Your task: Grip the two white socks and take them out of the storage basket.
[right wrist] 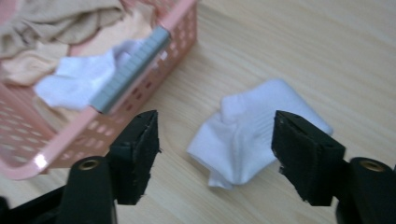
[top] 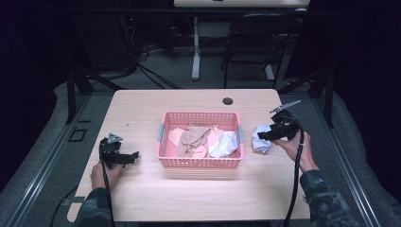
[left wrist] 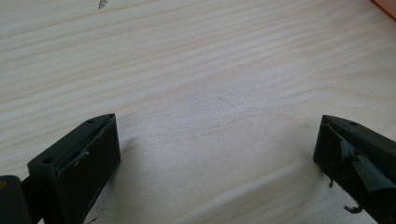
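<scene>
A white sock (right wrist: 254,135) lies crumpled on the wooden table, just right of the pink basket (top: 165,158); it also shows in the high view as the white sock (top: 260,142). My right gripper (right wrist: 215,140) hovers over it with jaws apart, the sock lying free between them on the table. In the high view the right gripper (top: 269,135) sits at the sock's right side. The basket (right wrist: 116,121) holds tan and peach cloths (top: 194,137) and another white sock (top: 223,144). My left gripper (top: 132,156) rests at the table's left, open over bare wood (left wrist: 215,130).
The table (top: 142,194) has a round cable hole (top: 228,100) near its far edge. A chair (top: 253,42) and a desk leg (top: 196,47) stand on the floor beyond. Dark frame rails run along both sides.
</scene>
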The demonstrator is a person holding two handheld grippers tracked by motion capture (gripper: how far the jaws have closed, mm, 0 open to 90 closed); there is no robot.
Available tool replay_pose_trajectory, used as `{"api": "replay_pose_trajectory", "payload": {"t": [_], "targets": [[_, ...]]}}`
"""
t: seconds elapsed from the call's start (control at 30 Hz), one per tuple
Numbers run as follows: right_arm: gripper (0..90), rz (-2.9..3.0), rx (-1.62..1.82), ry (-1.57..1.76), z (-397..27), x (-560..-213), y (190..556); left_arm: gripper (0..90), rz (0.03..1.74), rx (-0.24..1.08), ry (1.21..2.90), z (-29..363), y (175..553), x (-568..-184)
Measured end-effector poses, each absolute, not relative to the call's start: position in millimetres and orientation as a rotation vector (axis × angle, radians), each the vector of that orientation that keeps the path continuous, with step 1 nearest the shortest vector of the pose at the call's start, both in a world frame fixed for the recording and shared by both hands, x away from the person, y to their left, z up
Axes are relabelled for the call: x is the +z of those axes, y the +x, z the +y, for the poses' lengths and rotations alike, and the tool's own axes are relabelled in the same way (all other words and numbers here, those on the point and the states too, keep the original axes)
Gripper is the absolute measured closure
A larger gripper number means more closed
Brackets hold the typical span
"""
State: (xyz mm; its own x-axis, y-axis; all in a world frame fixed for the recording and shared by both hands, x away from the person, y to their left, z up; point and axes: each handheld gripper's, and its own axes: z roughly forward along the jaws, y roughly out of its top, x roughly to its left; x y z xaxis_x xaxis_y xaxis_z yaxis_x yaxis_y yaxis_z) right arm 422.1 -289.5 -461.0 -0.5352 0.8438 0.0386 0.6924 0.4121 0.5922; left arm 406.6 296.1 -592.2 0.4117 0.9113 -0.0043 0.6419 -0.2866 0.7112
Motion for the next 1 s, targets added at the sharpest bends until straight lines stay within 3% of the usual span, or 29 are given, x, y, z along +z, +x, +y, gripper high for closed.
{"api": "replay_pose_trajectory", "payload": {"t": [0.27,0.4,1.0], "targets": [[14.1,2.423,0.884,1.219,-267,-422,411,0.4,1.315,0.544,2.031,296,407,-592],[11.9,2.451,0.88,1.172,-251,-416,412,0.5,1.315,0.544,2.031,296,407,-592],[13.7,2.576,0.9,0.998,-178,-420,422,0.5,1.313,0.545,2.03,296,407,-592]]}}
